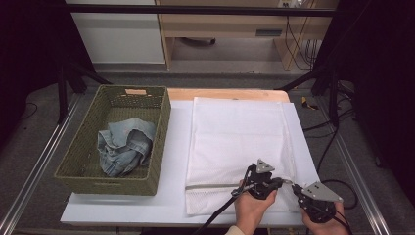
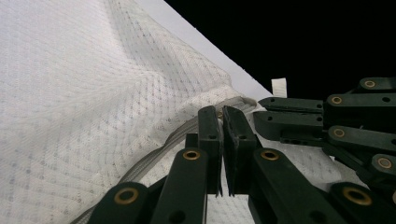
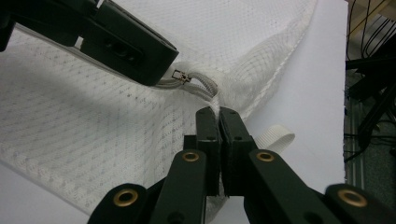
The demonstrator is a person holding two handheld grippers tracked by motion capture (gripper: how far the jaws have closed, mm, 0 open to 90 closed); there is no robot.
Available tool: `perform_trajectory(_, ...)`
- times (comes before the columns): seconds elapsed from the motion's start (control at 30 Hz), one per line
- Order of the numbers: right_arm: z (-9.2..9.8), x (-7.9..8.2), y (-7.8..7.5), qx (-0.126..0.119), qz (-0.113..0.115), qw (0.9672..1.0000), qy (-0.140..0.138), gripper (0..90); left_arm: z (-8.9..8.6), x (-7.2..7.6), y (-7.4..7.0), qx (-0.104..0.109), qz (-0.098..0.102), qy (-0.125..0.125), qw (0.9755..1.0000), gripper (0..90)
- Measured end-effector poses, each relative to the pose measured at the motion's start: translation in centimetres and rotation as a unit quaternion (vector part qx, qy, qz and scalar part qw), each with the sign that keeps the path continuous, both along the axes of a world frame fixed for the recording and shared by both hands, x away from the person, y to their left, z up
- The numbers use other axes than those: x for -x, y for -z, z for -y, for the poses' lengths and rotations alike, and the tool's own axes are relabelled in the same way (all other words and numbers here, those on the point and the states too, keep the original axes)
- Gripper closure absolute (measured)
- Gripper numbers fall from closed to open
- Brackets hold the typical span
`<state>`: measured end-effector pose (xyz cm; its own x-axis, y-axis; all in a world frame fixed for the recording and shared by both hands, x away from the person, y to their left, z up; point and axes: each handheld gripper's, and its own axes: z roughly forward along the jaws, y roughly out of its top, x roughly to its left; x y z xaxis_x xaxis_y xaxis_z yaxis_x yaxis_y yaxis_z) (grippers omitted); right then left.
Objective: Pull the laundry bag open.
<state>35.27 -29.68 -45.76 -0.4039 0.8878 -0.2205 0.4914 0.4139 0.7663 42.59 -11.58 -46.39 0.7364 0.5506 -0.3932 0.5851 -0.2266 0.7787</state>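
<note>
With the left gripper [image 2: 222, 116] clamped at the zipper pull and the right gripper [image 3: 219, 116] clamped on the mesh bag [image 1: 235, 132] corner, a hard tug could slip the pull free.

This looks like a lab or recording room. A white table [image 1: 122, 205] stands inside a black metal frame [image 1: 195, 9], with aluminium rails [image 1: 34, 161] on the grey carpeted floor at either side of the table. Beyond the table, cables [image 1: 298, 39] hang under a plain wooden desk [image 1: 220, 24].
</note>
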Motion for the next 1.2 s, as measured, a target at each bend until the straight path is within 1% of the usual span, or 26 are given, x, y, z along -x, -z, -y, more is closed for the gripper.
perform_trajectory(0.07,0.0,-0.1,0.0,-0.002,-0.002,1.0000,0.003,87.7,0.0,0.0,0.0,-0.004,0.003,0.001,1.0000,86.8)
perform_trajectory(0.13,0.0,-0.1,0.0,-0.002,-0.002,1.0000,-0.001,87.8,-0.1,0.1,0.1,-0.006,0.005,0.002,1.0000,86.8)
perform_trajectory(0.23,-0.1,-0.1,0.0,-0.002,-0.004,1.0000,-0.001,87.9,-0.3,0.1,0.1,-0.003,0.005,0.002,1.0000,86.8)
perform_trajectory(0.37,-0.4,0.0,-0.1,0.003,-0.005,1.0000,-0.002,88.0,-0.7,0.2,0.3,-0.003,0.013,-0.001,0.9999,86.8)
perform_trajectory(0.47,-0.5,0.0,0.0,0.009,-0.009,0.9999,-0.003,87.9,-0.8,0.2,0.6,0.002,0.007,-0.001,1.0000,86.8)
perform_trajectory(0.57,-0.4,-0.1,-0.1,0.003,-0.010,0.9999,-0.003,87.7,-0.8,0.2,0.7,0.003,0.007,-0.003,1.0000,86.8)
perform_trajectory(0.6,-0.4,-0.1,-0.1,0.002,-0.013,0.9999,0.002,87.7,-0.7,0.3,0.6,0.003,0.009,-0.004,0.9999,86.8)
perform_trajectory(0.63,-0.3,-0.1,-0.1,0.002,-0.010,0.9999,0.003,87.6,-0.7,0.3,0.5,0.000,0.013,-0.003,0.9999,86.8)
perform_trajectory(0.67,-0.3,-0.1,-0.2,-0.004,-0.012,0.9999,0.006,87.6,-0.7,0.4,0.5,0.001,0.014,-0.004,0.9999,86.8)
perform_trajectory(0.83,-0.2,-0.2,-0.2,-0.014,-0.012,0.9998,0.004,87.9,-1.3,0.2,0.5,0.021,-0.002,-0.009,0.9997,86.8)
perform_trajectory(0.9,-0.2,-0.2,-0.2,-0.013,-0.010,0.9999,0.002,87.9,-1.8,0.1,0.6,0.019,-0.001,-0.014,0.9997,86.8)
perform_trajectory(0.93,-0.3,-0.1,-0.3,-0.016,-0.012,0.9998,0.003,87.9,-2.1,0.1,0.7,0.020,-0.003,-0.017,0.9997,86.8)
perform_trajectory(0.97,-0.4,-0.2,-0.2,-0.014,-0.013,0.9998,0.002,87.9,-2.3,0.2,0.7,0.022,-0.005,-0.018,0.9996,86.8)
perform_trajectory(1.07,-0.6,-0.2,-0.3,-0.016,-0.013,0.9998,0.001,87.8,-2.9,0.3,0.7,0.019,0.001,-0.024,0.9995,86.8)
perform_trajectory(1.1,-0.7,-0.2,-0.3,-0.013,-0.013,0.9998,-0.001,87.7,-3.2,0.3,0.6,0.021,-0.001,-0.025,0.9995,86.8)
perform_trajectory(1.13,-0.7,-0.2,-0.3,-0.013,-0.014,0.9998,-0.001,87.7,-3.5,0.3,0.6,0.028,-0.005,-0.026,0.9993,86.8)
perform_trajectory(1.2,-0.5,-0.2,-0.3,-0.016,-0.015,0.9997,0.003,87.7,-3.9,0.4,0.5,0.033,-0.008,-0.025,0.9991,86.8)
